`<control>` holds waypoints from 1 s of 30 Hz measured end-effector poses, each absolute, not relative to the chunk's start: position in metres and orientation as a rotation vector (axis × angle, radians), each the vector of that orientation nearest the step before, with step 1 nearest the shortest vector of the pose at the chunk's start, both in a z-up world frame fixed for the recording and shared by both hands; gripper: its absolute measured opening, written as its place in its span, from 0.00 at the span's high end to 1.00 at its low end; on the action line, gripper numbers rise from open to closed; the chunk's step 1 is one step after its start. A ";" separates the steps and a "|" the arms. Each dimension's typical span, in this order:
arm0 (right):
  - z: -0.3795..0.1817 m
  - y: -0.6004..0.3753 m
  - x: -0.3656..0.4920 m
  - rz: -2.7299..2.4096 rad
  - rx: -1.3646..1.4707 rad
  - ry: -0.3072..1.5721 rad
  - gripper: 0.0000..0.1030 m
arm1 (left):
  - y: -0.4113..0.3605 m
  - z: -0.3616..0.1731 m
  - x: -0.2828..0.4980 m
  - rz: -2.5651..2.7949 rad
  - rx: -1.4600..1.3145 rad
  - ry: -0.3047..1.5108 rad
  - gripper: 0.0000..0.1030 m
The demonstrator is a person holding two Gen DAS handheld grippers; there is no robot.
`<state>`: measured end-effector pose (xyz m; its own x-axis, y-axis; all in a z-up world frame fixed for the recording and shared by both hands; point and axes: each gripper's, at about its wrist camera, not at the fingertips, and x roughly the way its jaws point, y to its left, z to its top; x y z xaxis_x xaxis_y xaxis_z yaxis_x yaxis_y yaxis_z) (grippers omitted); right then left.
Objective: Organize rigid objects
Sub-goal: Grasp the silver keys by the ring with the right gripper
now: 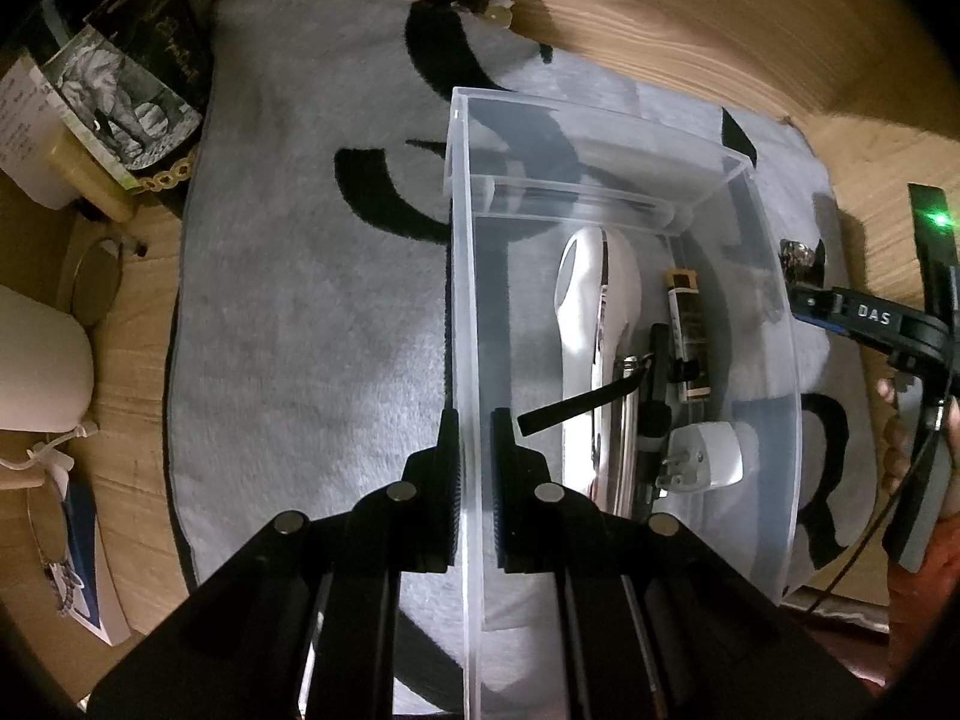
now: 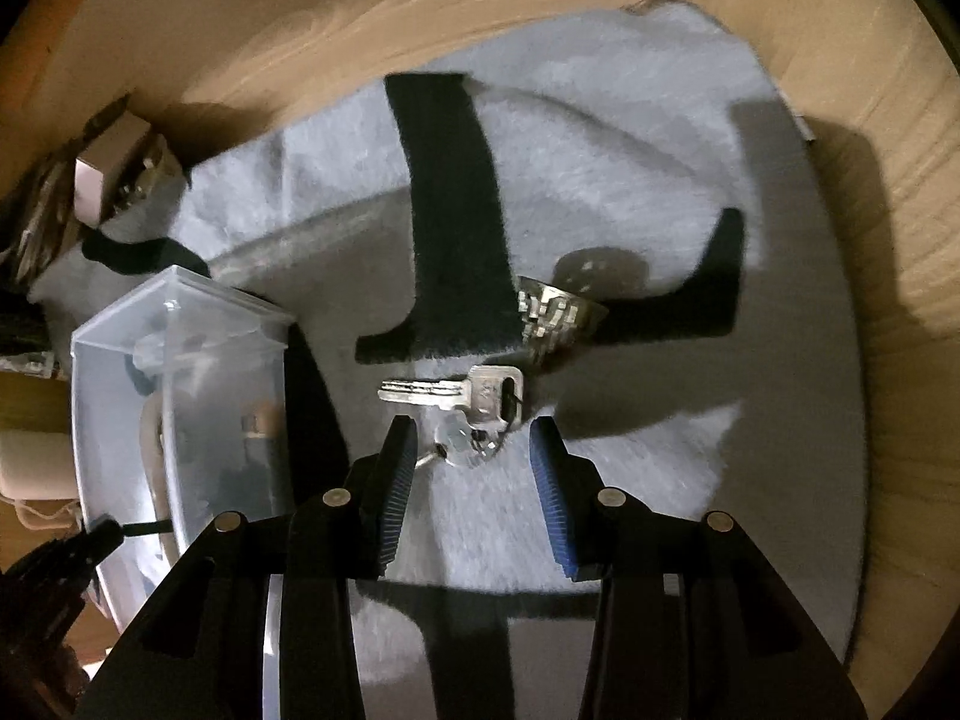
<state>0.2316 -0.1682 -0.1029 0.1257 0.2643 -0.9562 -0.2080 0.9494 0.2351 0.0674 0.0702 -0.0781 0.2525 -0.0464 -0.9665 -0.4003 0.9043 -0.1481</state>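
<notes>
A clear plastic box [image 1: 774,312] stands on a grey rug with black marks. My left gripper [image 1: 475,468] is shut on the box's left wall. Inside lie a white and chrome handled tool [image 1: 591,312], a dark tube [image 1: 684,336], a white plug adapter [image 1: 708,456] and a black strap. In the right wrist view the box [image 2: 180,360] is at the left. My right gripper [image 2: 474,468] is open just above a bunch of silver keys [image 2: 474,402] on the rug. A faceted metallic object [image 2: 552,315] lies just beyond the keys.
The rug [image 1: 312,300] lies on a wooden floor [image 1: 690,18]. Books and papers [image 1: 120,78], a white container [image 1: 36,360], a round lid and glasses lie to the left. A small metal box [image 2: 114,180] sits at the rug's far left edge.
</notes>
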 end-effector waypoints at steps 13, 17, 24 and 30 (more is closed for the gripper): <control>-0.116 -0.132 0.238 0.350 -0.066 1.365 0.31 | 0.071 -0.081 0.071 0.262 -0.416 1.316 0.94; -0.118 -0.124 0.232 0.342 -0.145 1.330 0.33 | 0.071 -0.082 0.071 0.261 -0.416 1.317 0.94; -0.117 -0.128 0.221 0.342 -0.134 1.296 0.43 | 0.072 -0.083 0.071 0.257 -0.411 1.316 0.94; -0.113 -0.144 0.227 0.339 -0.092 1.309 0.43 | 0.072 -0.083 0.071 0.251 -0.411 1.314 0.94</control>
